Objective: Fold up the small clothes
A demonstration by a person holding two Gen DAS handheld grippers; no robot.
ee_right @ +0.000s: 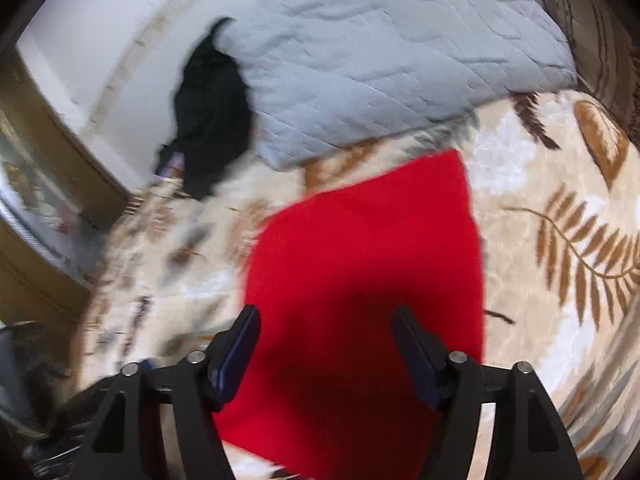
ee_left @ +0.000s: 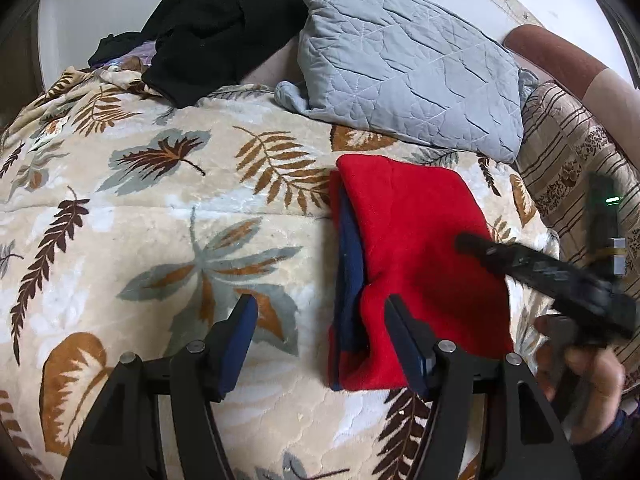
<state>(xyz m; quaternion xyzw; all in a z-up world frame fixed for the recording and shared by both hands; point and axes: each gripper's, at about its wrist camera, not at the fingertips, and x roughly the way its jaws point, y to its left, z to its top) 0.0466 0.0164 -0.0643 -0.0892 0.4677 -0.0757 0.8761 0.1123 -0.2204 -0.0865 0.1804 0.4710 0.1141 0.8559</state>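
A folded red garment point(ee_left: 412, 264) with a dark blue layer showing along its left edge lies flat on the leaf-patterned blanket point(ee_left: 160, 220). My left gripper point(ee_left: 320, 312) hovers open at the garment's near left edge, nothing pinched; its right finger is over the red cloth. From the right, a finger point(ee_left: 520, 260) of my right gripper reaches over the garment, held by a hand point(ee_left: 588, 376). In the blurred right wrist view the red garment point(ee_right: 360, 260) fills the middle, and my right gripper point(ee_right: 324, 320) stands open just above it, pads apart and gripping nothing.
A grey quilted pillow point(ee_left: 408, 72) lies just behind the garment. A heap of black clothes point(ee_left: 216, 28) sits at the back left against the white wall. A striped cushion point(ee_left: 560, 160) borders the right side. Wooden furniture point(ee_right: 48, 140) stands beyond the bed's edge.
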